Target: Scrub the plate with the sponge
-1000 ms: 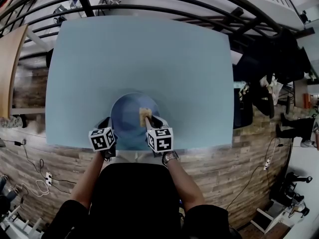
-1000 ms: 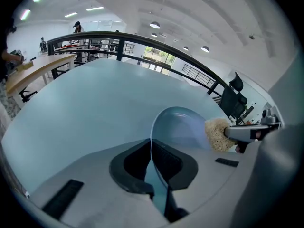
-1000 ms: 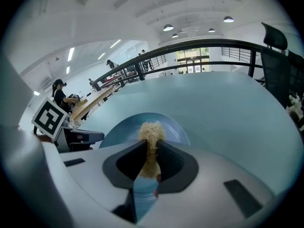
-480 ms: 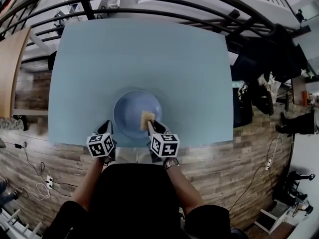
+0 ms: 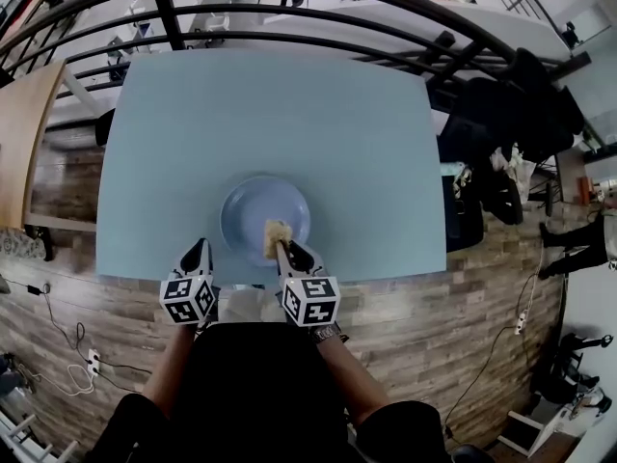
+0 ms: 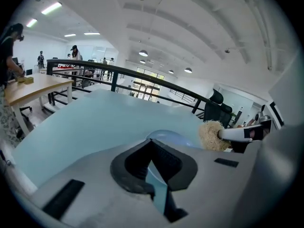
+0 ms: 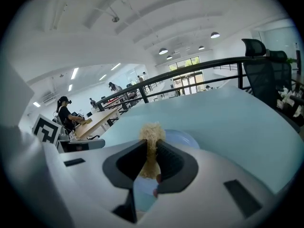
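Two grippers at the near edge of the pale blue table (image 5: pixel 270 114): right gripper (image 5: pixel 288 251) clenched on the tan sponge (image 5: pixel 277 232), which sits over the near-right part of the blue plate (image 5: pixel 258 205); contact with the plate surface not resolvable. Left gripper (image 5: pixel 197 250) has its jaws pressed together on nothing, just beside the plate's near-left rim, not touching. Plate lies flat near the table's front edge.
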Demonstrator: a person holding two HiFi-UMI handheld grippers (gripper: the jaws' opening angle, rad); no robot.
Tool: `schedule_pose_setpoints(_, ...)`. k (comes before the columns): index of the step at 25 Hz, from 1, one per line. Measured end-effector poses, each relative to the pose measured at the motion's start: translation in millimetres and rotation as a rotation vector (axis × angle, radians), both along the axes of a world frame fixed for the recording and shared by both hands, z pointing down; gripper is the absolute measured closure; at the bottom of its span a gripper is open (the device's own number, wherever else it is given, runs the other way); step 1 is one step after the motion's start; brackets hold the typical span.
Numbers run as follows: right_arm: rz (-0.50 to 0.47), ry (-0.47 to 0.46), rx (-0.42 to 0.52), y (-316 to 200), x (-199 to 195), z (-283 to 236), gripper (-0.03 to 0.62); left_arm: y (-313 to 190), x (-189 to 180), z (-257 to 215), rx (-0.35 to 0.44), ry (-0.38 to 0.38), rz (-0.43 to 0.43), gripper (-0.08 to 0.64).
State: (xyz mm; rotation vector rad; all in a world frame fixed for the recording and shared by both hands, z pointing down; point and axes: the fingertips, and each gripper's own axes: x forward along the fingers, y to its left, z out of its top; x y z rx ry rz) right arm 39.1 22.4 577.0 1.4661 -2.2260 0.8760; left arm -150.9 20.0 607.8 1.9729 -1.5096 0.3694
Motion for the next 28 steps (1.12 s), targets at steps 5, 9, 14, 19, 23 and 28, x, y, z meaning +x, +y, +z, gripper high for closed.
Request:
schedule_pose_setpoints(5,0.01,0.015,0.1,5.1,-1.5,-33.9,0.528,0.3,-1.4,-38.3,0.106,-0.031,0.014,0.558)
schedule_pose_setpoints(9,0.028,0.012,0.181,7.6,-0.3,-61.2,0.528,-1.5,3.1,-70.8,0.199,-0.029,0.011,0.558)
schedule_pose_setpoints(14,0.047,0.01,0.284,14.3,3.4,-99.8,0.528,2.4,17.0,-113.7,0.323,-0.031,0.027,0.558)
schedule_pose_setpoints(19,0.043,-0.01,0.363,18.1,0.7,-134.2,0.528,9.8,27.4,-164.0,0.466,-0.08,0.06,0.558)
schedule_pose_setpoints(23,0.043,-0.024,0.417,22.3,-2.5,-158.4,0.528,17.4,29.0,-191.6,0.528,-0.066,0.06,0.558)
schedule_pose_setpoints(28,0.063,-0.052,0.466,32.4,-1.3,-179.6,0.528,31.0,28.4,-207.0,0.549,-0.03,0.032,0.558)
